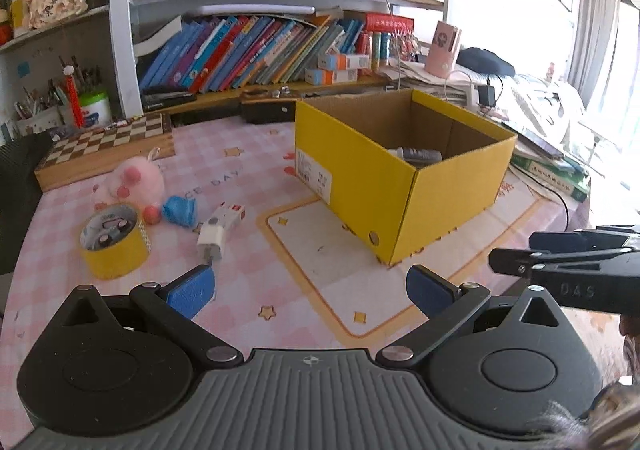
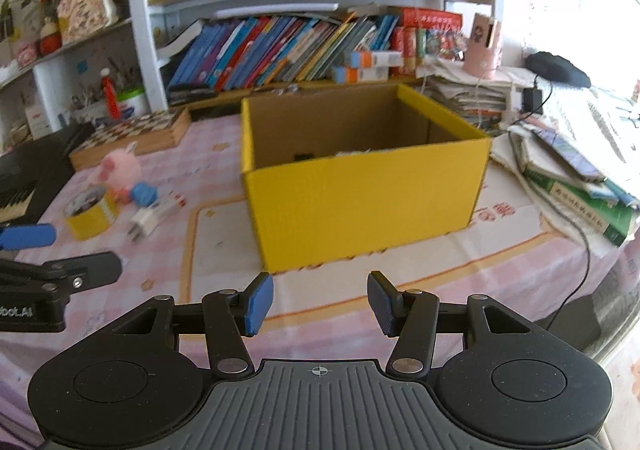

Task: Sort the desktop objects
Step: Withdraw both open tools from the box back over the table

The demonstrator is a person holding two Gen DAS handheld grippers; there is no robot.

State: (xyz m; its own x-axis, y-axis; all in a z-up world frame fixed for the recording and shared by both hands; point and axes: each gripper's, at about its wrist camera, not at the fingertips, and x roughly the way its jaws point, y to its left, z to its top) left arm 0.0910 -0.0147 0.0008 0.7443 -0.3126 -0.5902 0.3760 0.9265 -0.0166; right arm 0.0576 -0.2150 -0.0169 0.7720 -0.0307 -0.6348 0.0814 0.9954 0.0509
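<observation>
We hold the left gripper point(image 1: 308, 290) wide and empty. The white charger point(image 1: 218, 228) lies just ahead of its left finger, between the yellow tape roll point(image 1: 114, 246) and the yellow box point(image 1: 400, 178). Its long axis runs near-left to far-right, plug end nearest; we judge a grip across this axis best. The right gripper point(image 2: 320, 302) is open, empty, facing the box.

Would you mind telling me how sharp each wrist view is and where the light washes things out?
Left wrist view: crisp, the yellow box and tape roll sharply edged, window side at right overexposed. Right wrist view: motion-blurred, the charger and pink plush smeared, upper right blown out. Both: fisheye bends the shelves.
</observation>
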